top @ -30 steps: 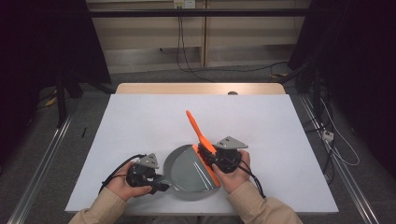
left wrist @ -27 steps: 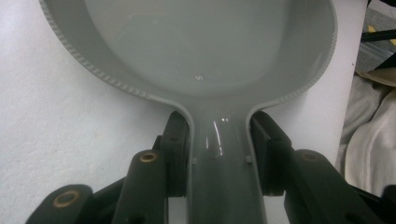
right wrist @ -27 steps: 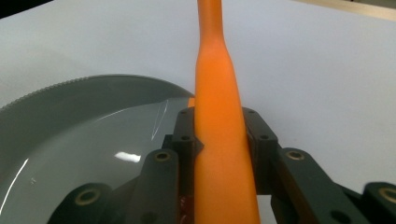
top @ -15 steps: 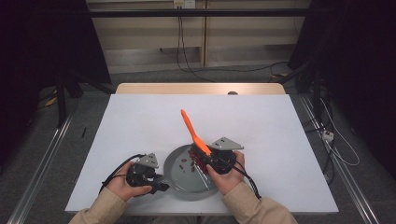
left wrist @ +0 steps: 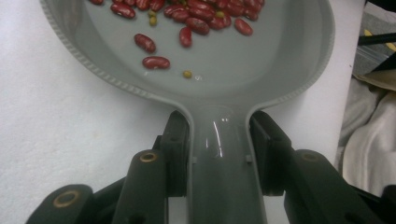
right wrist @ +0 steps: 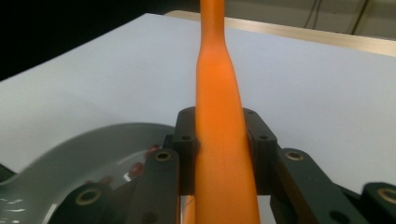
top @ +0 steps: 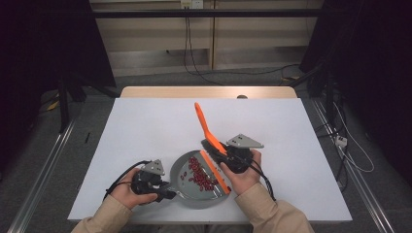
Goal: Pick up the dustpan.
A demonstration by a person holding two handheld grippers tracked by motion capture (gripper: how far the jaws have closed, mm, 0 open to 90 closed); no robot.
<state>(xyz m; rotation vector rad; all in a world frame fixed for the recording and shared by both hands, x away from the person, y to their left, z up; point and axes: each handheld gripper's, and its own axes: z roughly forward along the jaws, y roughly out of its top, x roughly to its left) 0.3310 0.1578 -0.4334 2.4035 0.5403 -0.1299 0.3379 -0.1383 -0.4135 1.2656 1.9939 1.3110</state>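
A grey pan [top: 180,167] lies near the table's front edge with red beans [top: 199,174] piled in its right half. My left gripper [top: 165,191] is shut on the pan's handle; in the left gripper view the jaws clamp the handle [left wrist: 219,154] from both sides, and the beans [left wrist: 187,18] and a few small yellow bits lie in the bowl [left wrist: 261,60]. My right gripper [top: 221,151] is shut on an orange scraper [top: 201,119]. Its blade [top: 215,172] rests in the pan beside the beans and its handle slants up and away. In the right gripper view the pads pinch the orange handle [right wrist: 219,93], with the pan rim [right wrist: 70,154] at lower left.
The white tabletop [top: 145,126] stretches wide to the left, right and far side of the pan. A small dark thing [top: 241,96] sits at the wooden far edge. Cables run on the floor to the right. White cloth [left wrist: 369,130] hangs past the table edge in the left gripper view.
The right hand has shifted a little and the scraper's handle has swung left and more upright. The blade now lies at the pan's right side with the beans showing. The left hand has stayed put.
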